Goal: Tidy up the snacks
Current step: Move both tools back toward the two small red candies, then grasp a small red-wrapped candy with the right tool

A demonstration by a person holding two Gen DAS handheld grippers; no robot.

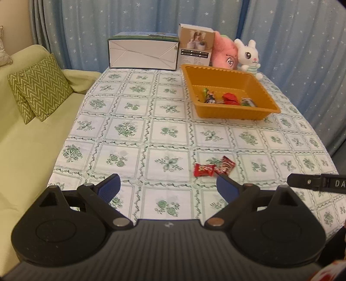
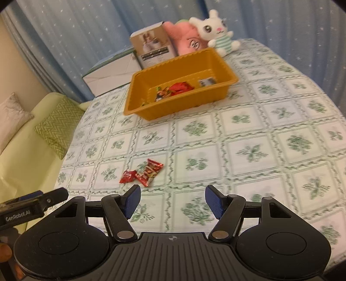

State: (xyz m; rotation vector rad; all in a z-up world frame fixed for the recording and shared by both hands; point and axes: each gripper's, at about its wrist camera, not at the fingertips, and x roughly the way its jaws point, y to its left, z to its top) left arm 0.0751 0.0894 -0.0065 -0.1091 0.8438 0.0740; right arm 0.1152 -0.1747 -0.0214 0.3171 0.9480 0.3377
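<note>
I am looking over a table under a tablecloth [image 1: 164, 134] printed in green floral squares, flat and smooth; star-dotted blue curtains [image 1: 129, 19] hang behind it and a pale green sofa [image 1: 26, 151] with a zigzag cushion [image 1: 41, 86] sits beside it. My landmark is the orange plastic tray [image 1: 237, 112], ribbed along its rim, holding several wrapped snacks; behind it stand a white carton [image 1: 143, 54], a smaller printed box [image 1: 195, 46], a pink plush [image 1: 225, 54] and a white rabbit plush [image 1: 248, 56]. Two red foil-wrapped candies [image 1: 214, 167] lie touching each other on the cloth, well in front of the tray, nothing between them and my tools. My left gripper [image 1: 168, 187] hangs open and empty just short of them; my right gripper [image 2: 173, 198] is likewise spread apart, empty.
</note>
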